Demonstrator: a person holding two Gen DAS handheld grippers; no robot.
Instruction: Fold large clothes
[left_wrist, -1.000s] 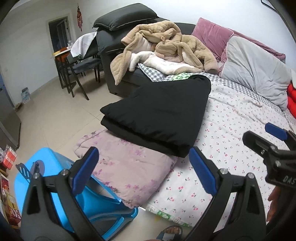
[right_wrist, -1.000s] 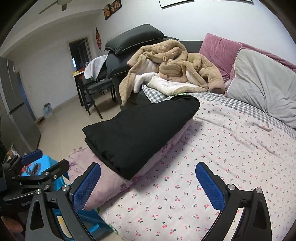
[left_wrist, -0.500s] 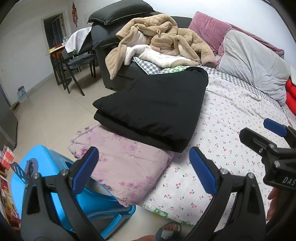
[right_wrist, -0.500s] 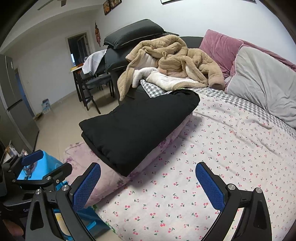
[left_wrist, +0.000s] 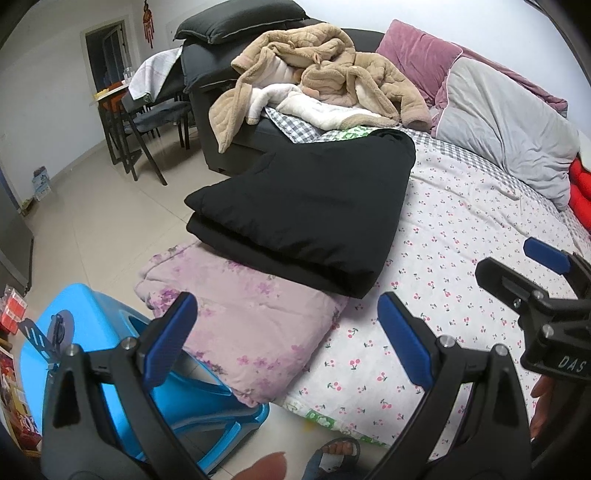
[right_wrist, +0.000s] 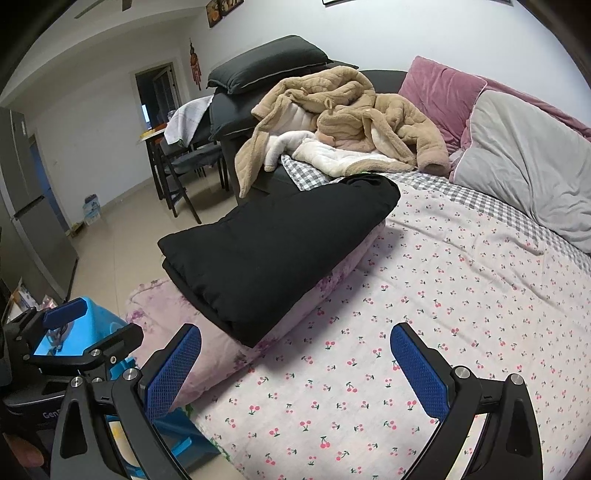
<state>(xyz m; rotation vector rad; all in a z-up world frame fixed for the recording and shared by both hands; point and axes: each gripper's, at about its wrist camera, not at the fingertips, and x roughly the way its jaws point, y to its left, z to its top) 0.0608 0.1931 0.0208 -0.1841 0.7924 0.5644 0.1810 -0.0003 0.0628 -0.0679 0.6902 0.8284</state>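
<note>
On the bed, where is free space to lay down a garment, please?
The cherry-print sheet is bare between the folded black garment and the grey pillow. It is crowded at the far end, where the beige robe is piled.

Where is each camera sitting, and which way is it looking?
Left wrist: on the left gripper, open, facing the bed from its foot; the folded black garment is ahead, a finger and sandalled foot show below, the right gripper at right.
Right wrist: on the right gripper, open, facing the same bed; the left gripper shows at left.
Both see the black garment and tan robe.
</note>
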